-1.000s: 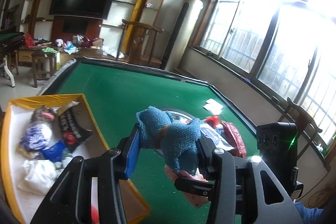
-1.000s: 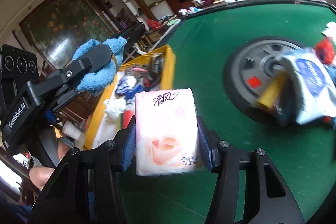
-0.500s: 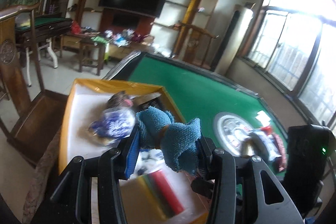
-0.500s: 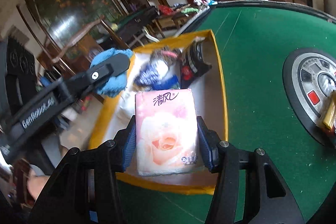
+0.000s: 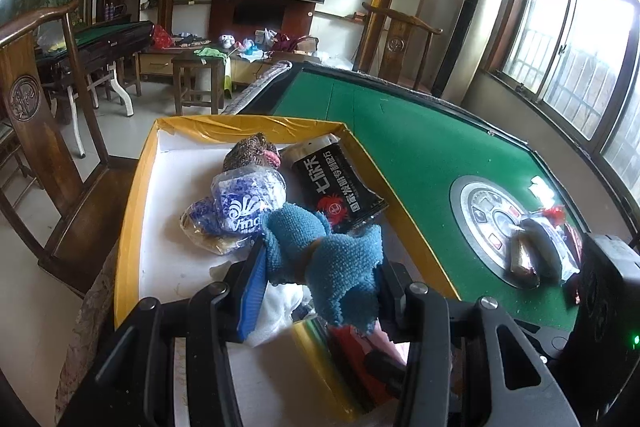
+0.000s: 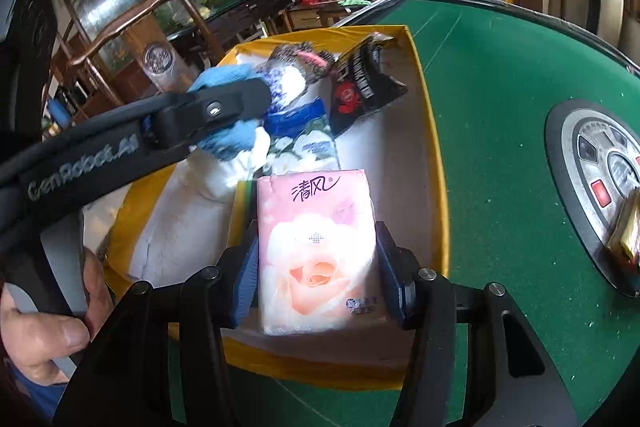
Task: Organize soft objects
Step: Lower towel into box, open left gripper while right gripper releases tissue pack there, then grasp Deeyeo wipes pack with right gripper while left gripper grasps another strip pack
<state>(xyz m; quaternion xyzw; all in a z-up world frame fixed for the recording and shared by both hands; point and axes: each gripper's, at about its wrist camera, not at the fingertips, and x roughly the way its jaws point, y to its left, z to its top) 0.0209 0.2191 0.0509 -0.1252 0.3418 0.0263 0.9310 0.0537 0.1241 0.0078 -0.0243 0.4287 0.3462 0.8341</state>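
Holding blue cloth [image 5: 324, 267] in left gripper [image 5: 320, 281], limp and light; pink tissue pack [image 6: 318, 251] squeezed at its sides in right gripper [image 6: 318, 277], easily crushed.

Blue terry cloth [image 5: 324, 263] bunched, pinched above yellow-rimmed box [image 5: 132, 211], pink rose-print tissue pack [image 6: 318, 251] upright, clamped over box's near end, black snack bag [image 5: 340, 187], blue-white packet [image 5: 244, 203] lying inside box

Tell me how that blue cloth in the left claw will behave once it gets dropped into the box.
The blue cloth is probably floppy: its ends droop past the left claw. It looks light, likely landing softly without rolling. Its fuzzy weave may cling to the pads instead of slipping into the yellow box.
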